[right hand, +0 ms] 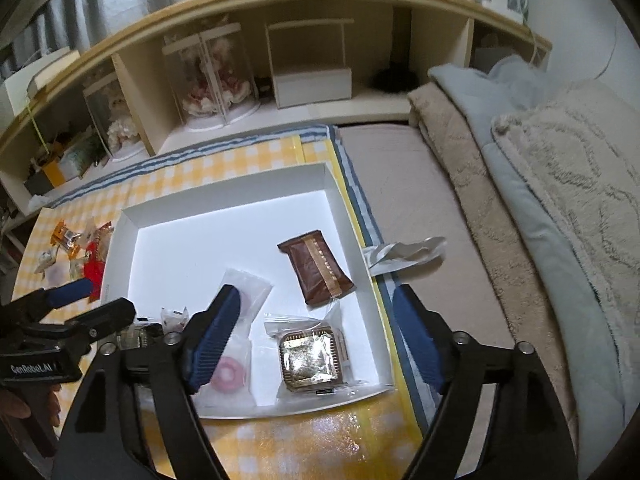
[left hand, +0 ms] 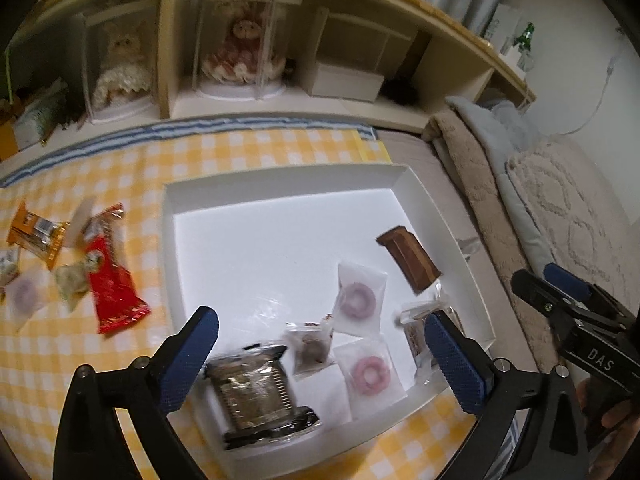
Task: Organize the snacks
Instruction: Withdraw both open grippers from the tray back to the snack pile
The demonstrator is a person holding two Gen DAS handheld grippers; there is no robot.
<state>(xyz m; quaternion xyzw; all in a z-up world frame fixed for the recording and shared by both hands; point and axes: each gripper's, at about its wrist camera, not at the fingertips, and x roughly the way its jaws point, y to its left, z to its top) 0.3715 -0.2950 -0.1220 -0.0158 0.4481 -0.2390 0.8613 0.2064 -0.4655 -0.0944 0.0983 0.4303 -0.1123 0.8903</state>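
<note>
Black left gripper (left hand: pixel 322 354) and right gripper (right hand: pixel 320 344), blue ribbed pads on fingers (left hand: pixel 188 356), silver screws, white lettering

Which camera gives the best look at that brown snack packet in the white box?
The right wrist view: the brown snack packet lies unobstructed near the middle, its gold strip visible. The left wrist view shows the same packet smaller, nearer the white box's right wall, slightly blurred.

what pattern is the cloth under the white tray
Yellow and white checks on the cloth, clearest in the left wrist view.
</note>
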